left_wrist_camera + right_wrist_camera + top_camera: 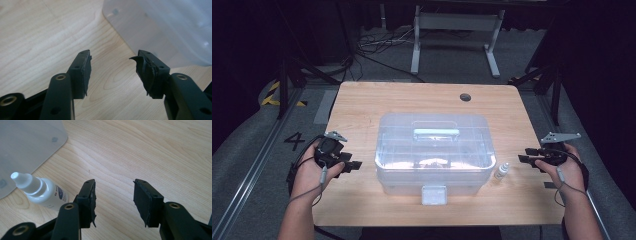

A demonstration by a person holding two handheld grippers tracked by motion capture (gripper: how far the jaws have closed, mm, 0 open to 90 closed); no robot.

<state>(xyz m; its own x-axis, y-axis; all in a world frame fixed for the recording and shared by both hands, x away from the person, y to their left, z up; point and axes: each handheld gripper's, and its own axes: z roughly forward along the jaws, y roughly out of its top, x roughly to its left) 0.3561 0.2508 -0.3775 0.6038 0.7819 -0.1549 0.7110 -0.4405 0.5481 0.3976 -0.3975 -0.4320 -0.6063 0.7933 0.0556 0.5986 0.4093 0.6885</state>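
Clear lidded box (433, 152) occupying table (362, 105) centre, blocking straight passage between sides. Small dropper bottle (501, 171) lying just beside box's right corner, narrowing that lane. Bare wood stretching open along left, far and right edges.

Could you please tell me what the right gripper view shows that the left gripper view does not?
The right gripper view has the small white dropper bottle standing just left of the right gripper, whose jaws are open with nothing between them. The left gripper view instead has the left gripper, jaws open over bare wood, with the clear storage box at upper right. Both share the wooden table and a part of that translucent box.
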